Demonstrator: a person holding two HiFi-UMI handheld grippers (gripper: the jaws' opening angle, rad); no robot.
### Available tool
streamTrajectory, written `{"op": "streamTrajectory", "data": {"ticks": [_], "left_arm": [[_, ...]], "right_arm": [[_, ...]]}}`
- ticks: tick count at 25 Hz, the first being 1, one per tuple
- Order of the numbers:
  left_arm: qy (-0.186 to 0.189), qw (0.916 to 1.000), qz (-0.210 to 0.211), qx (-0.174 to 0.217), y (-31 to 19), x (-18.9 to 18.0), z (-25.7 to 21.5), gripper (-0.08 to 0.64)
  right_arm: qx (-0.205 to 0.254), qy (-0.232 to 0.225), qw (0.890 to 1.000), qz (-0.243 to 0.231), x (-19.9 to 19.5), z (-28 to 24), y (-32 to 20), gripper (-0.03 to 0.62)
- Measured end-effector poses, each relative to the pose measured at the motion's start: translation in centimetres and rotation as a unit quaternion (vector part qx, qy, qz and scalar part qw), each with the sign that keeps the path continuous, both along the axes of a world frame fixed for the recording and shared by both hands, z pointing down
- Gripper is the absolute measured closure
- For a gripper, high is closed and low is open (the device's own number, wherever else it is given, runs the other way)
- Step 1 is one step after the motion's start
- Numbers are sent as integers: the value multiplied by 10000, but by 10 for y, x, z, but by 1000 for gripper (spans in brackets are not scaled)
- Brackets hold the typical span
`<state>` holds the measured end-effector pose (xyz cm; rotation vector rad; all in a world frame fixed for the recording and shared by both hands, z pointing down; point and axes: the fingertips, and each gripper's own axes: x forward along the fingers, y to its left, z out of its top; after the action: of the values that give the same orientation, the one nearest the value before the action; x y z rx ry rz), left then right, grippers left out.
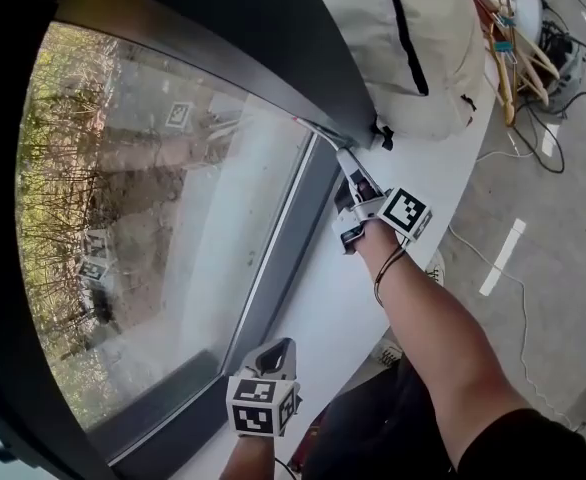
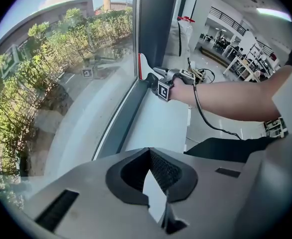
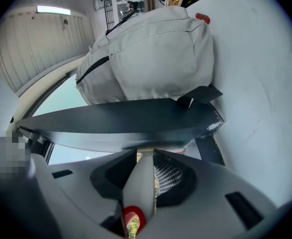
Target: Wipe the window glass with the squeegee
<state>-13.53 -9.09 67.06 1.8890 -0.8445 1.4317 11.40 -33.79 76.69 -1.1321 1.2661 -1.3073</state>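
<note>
The window glass (image 1: 143, 228) fills the left of the head view inside a dark frame (image 1: 263, 38). My right gripper (image 1: 355, 173) is shut on the white squeegee (image 1: 325, 136), whose blade end sits in the far corner of the pane against the frame. In the right gripper view the squeegee handle (image 3: 145, 183), with a red hanging hole, is clamped between the jaws of the right gripper (image 3: 145, 168). The left gripper view shows the squeegee (image 2: 142, 66) touching the glass (image 2: 61, 73). My left gripper (image 1: 276, 351) hovers over the white sill (image 1: 343, 288), shut, holding nothing.
A beige bag (image 1: 413, 38) lies on the sill just behind the frame. Wooden hangers (image 1: 503, 38) and cables (image 1: 518, 268) are on the floor to the right. The sill (image 2: 158, 123) runs between both grippers.
</note>
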Motion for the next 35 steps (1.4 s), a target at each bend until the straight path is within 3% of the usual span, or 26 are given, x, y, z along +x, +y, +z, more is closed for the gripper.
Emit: {"op": "streamTrajectory", "data": {"ticks": [18,35], "left_arm": [[49,9995,-297,64,41,-63,8,560],[72,9983,-572,129,104,-136,9,560]], "right_arm": [[234,-217,9990,-329,-88,-11,61,497],[303,-450,9928,-1070,-221,-14,146,497]]}}
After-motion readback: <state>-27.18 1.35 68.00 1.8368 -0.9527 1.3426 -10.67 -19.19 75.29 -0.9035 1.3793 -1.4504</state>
